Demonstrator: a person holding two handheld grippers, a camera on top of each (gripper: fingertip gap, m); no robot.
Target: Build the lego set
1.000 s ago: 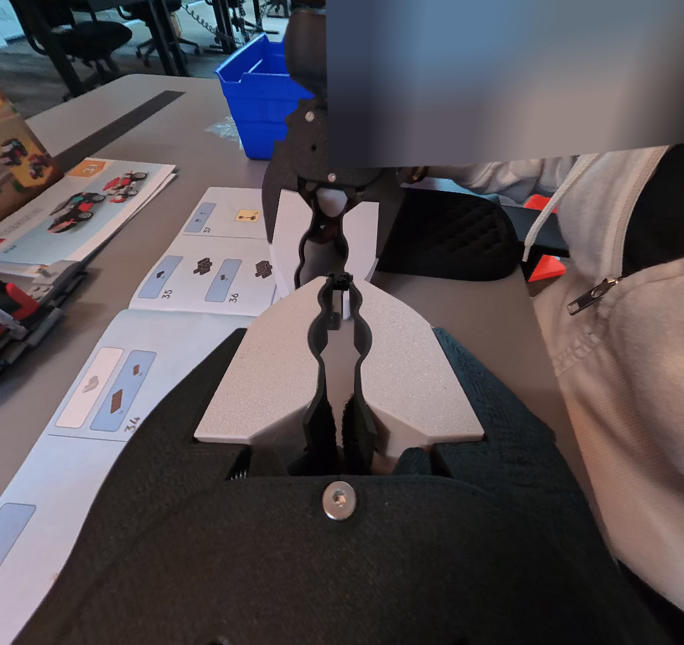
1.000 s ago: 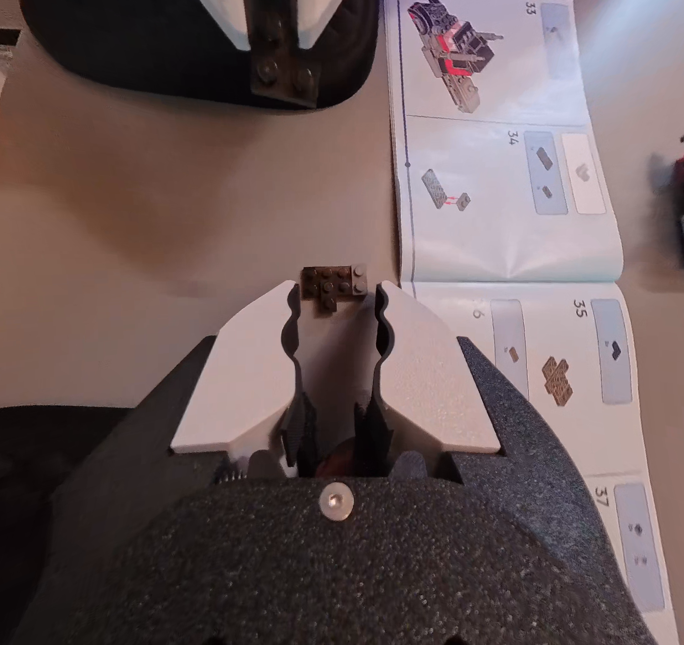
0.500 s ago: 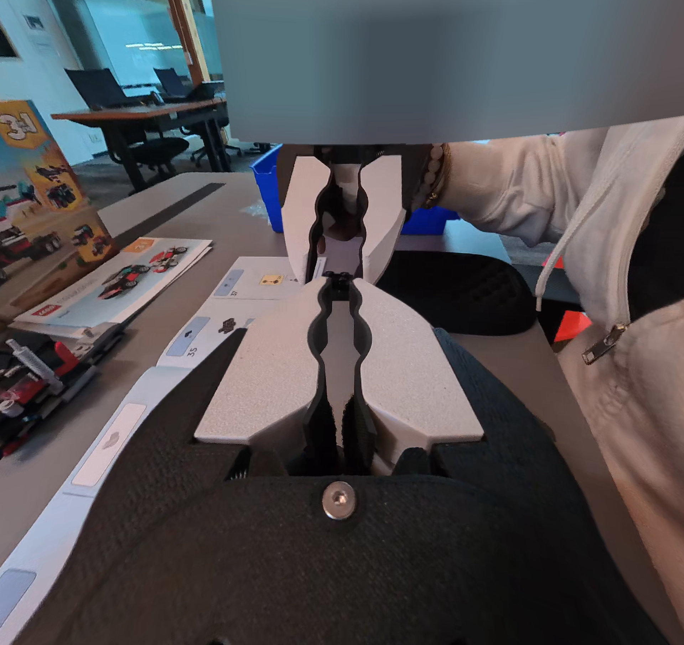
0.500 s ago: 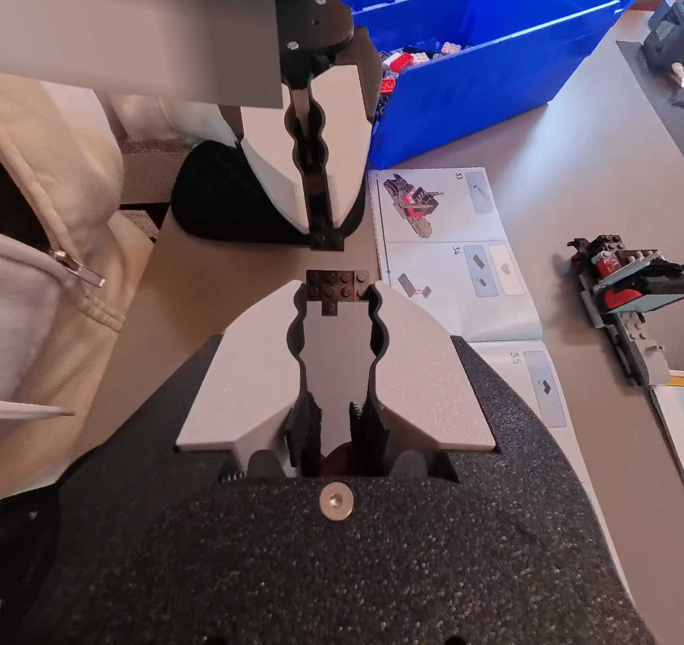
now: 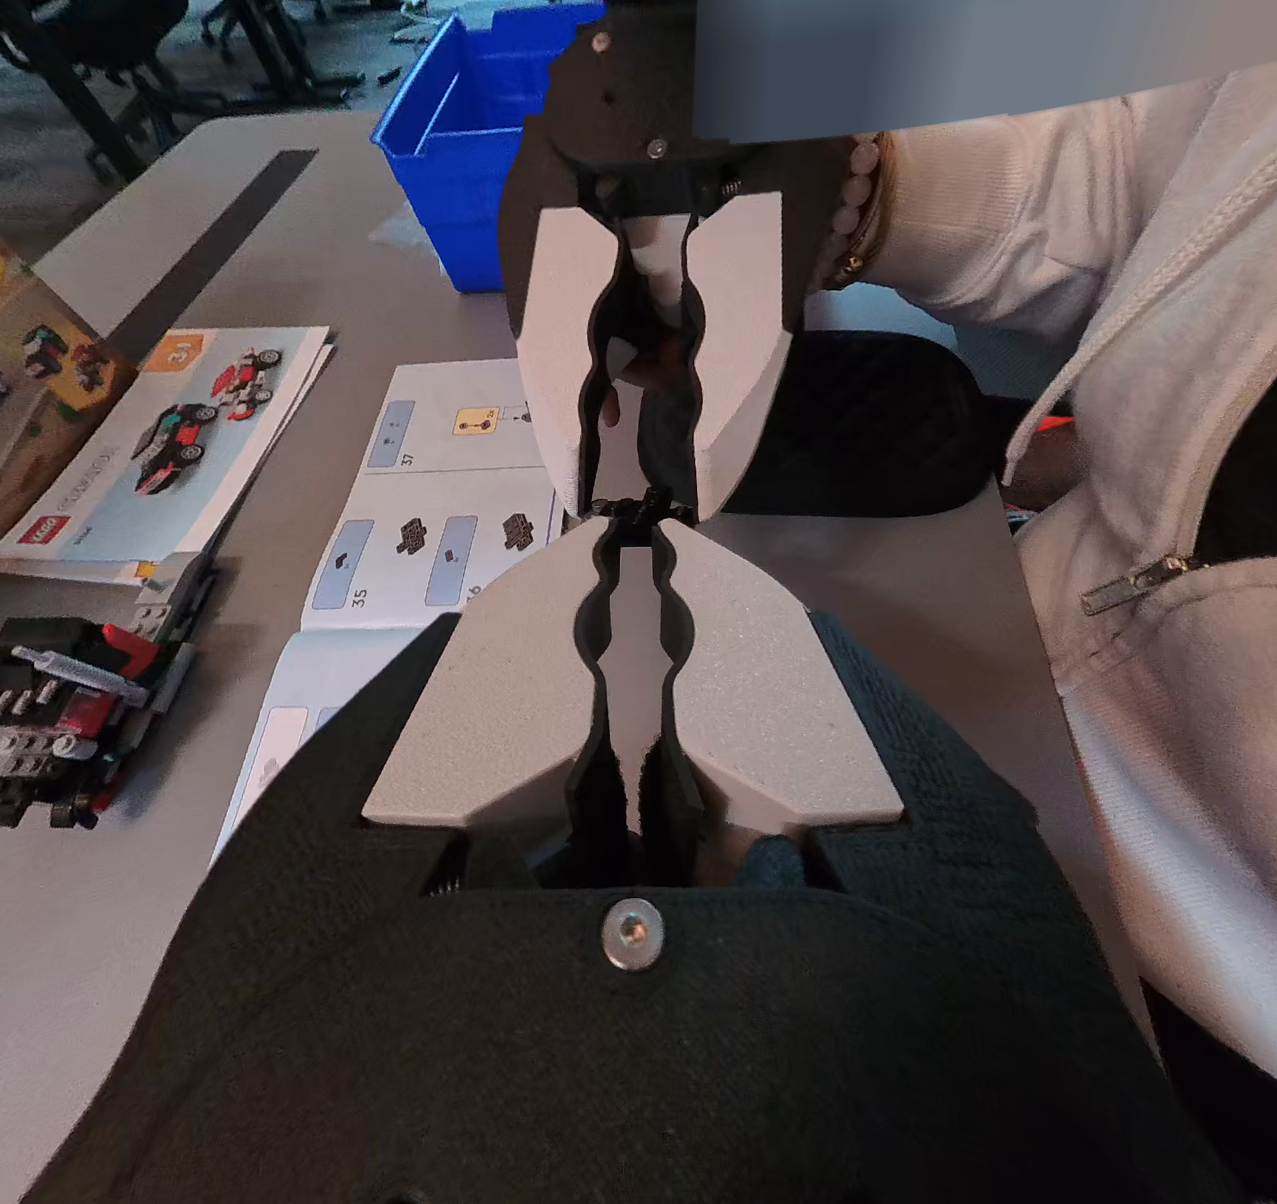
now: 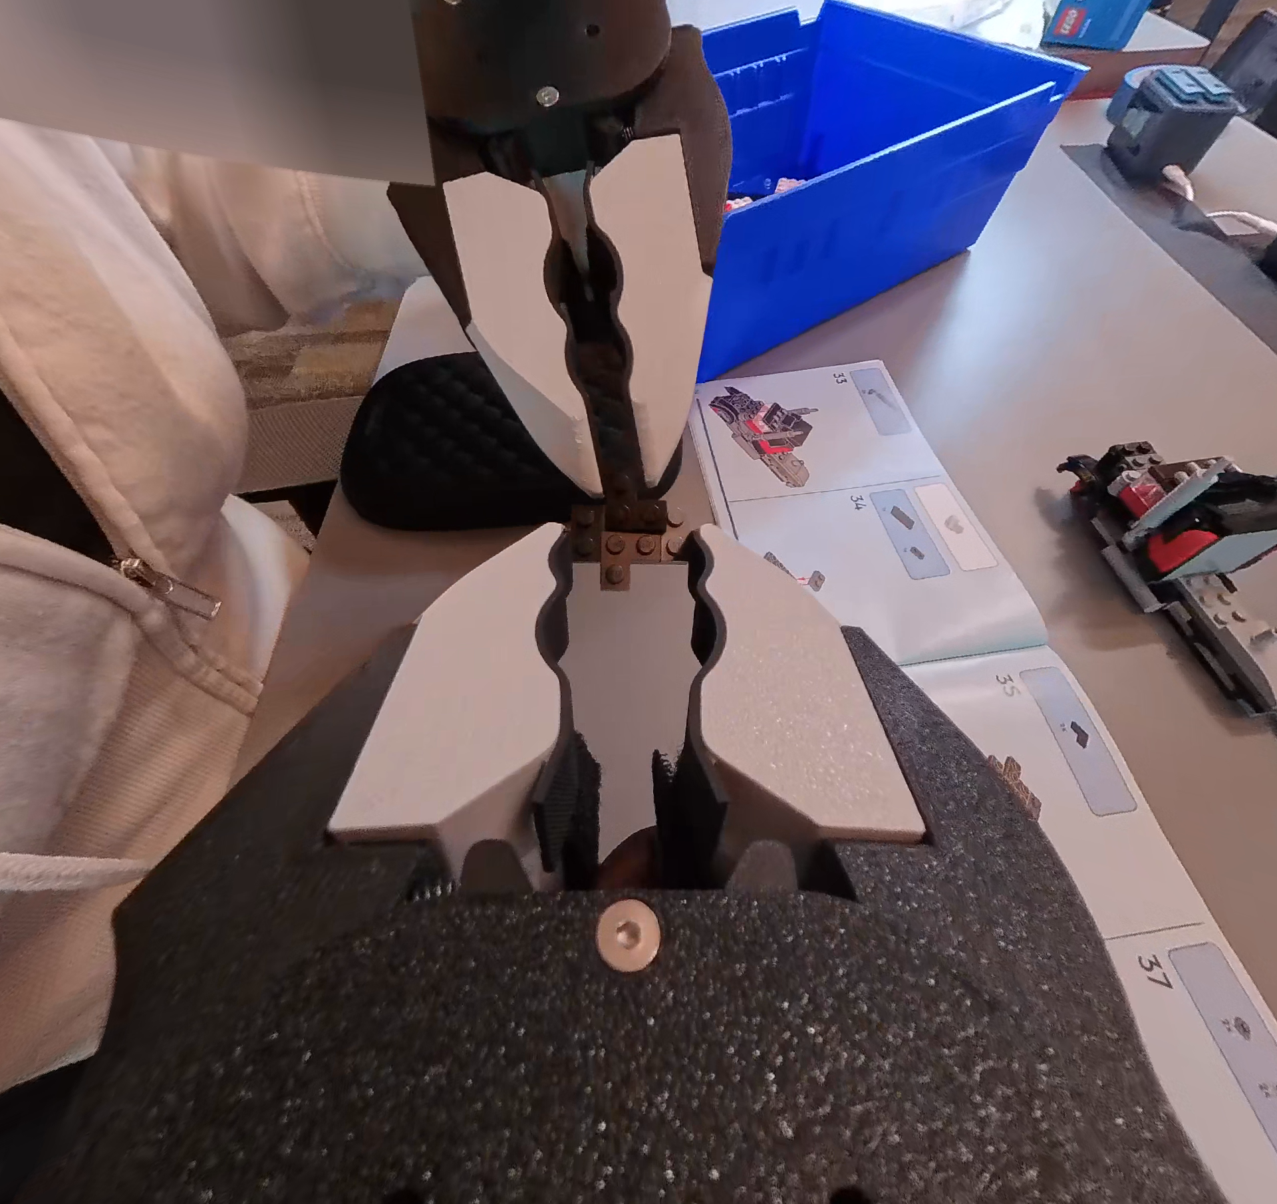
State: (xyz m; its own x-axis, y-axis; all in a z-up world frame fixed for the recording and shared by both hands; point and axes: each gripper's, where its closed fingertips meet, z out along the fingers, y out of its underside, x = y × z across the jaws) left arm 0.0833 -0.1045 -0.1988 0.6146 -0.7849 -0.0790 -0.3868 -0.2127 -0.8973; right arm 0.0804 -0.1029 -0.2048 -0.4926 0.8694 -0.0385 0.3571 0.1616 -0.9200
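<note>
Above the grey desk [image 6: 1036, 314], just on the person's side of the open instruction booklet [image 6: 898, 549], the two tongs meet tip to tip in the air. The right tongs [image 6: 629, 545] are set at a middling width and grip a flat dark brown plate assembly [image 6: 625, 544] by its two ends, studs facing the camera, with one small tab of it pointing back between the fingers. The left tongs [image 5: 634, 529] are drawn in narrow and pinch a small black piece [image 5: 639, 511] at their very tips; in the right wrist view this piece lies against the far edge of the plate assembly, touching it, though whether it is pressed fully home cannot be told.

Measured from the booklet: a blue bin [image 6: 891, 203] stands just beyond its far edge, with a few loose bricks showing inside. A partly built vehicle [image 6: 1188, 535] in black, red and grey lies on the desk on the booklet's side away from the person, near but apart. A stack of closed manuals [image 5: 166, 438] lies on that same side, partly over the vehicle, with a picture box [image 5: 41, 376] standing past it. On the booklet's near side a black quilted pad [image 6: 442, 438] rests at the desk edge, and next to it is the person's pale zip hoodie [image 5: 1140, 549].
</note>
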